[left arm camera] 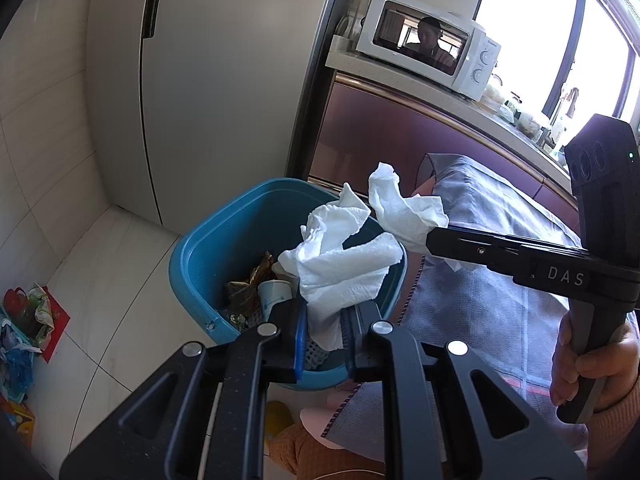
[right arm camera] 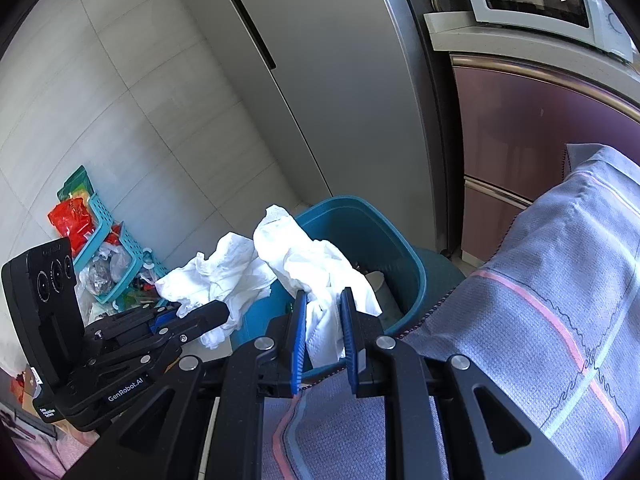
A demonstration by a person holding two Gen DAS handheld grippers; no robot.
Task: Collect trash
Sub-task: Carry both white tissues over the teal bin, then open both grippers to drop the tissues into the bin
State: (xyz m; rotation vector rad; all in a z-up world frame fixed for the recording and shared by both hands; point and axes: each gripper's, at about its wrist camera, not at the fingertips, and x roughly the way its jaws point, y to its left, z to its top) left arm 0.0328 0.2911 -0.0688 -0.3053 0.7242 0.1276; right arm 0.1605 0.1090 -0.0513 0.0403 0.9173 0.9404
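Left wrist view: the left gripper (left arm camera: 325, 326), bottom centre, pinches a crumpled paper towel (left arm camera: 340, 268) above the blue trash bin (left arm camera: 208, 264); the right gripper (left arm camera: 434, 242) enters from the right, gripping another paper towel (left arm camera: 404, 208).

Right wrist view: the right gripper (right arm camera: 323, 330) clamps its towel (right arm camera: 316, 264) over the bin (right arm camera: 400, 256); the left gripper (right arm camera: 192, 316), lower left, holds its own towel (right arm camera: 224, 268).

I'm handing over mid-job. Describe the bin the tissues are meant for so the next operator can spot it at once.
Start at the tall grey fridge; on the pale tiled floor at its foot, beside the purple cabinet, stands the blue bin. It is an open tub of solid plastic, with a paper cup and wrappers inside. The nearby teal basket is perforated and tipped against the wall.
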